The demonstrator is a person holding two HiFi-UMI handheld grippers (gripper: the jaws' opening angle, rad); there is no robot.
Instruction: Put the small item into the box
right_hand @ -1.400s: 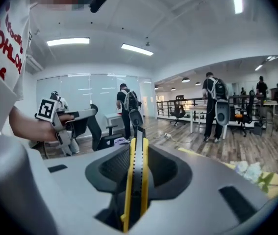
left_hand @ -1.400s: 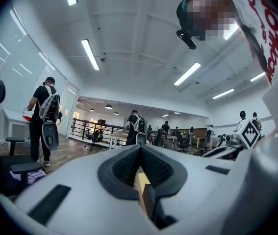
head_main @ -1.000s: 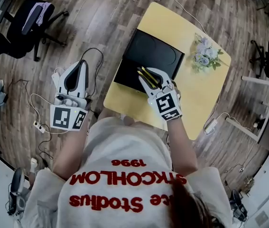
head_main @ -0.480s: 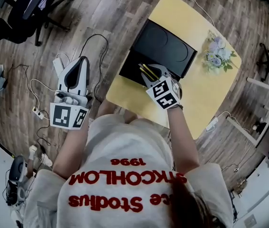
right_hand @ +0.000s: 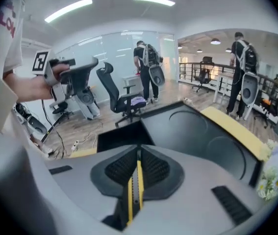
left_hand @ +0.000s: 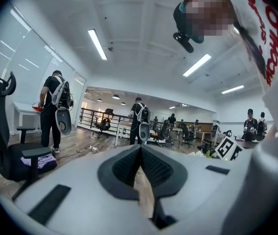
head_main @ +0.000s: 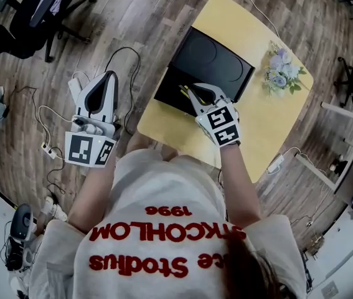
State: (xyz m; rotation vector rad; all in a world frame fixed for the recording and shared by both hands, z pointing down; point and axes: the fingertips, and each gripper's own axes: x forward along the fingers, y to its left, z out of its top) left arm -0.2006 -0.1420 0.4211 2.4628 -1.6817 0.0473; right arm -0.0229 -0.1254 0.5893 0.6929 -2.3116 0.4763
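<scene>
Two jaws of the right gripper [right_hand: 139,153] have just been closing and are now clenched on a thin yellow item [right_hand: 134,192], which runs lengthwise between them. The step in hand is judged to be the securing of that item so it can be put into the black box [head_main: 223,61] on the yellow worktop [head_main: 269,120]. It would be done well if the grip were kept firm and centred. The item should be carried clear of the box's near wall, lowered over the open dark compartment, and only then released. In the head view the item is seen at the jaw tips, above the near left part of the box. Whether it rests on the box's bottom cannot be told. The left gripper [head_main: 104,83] is held well to the left, off the worktop and over the floor [head_main: 145,17], its jaws closed together on nothing.
</scene>
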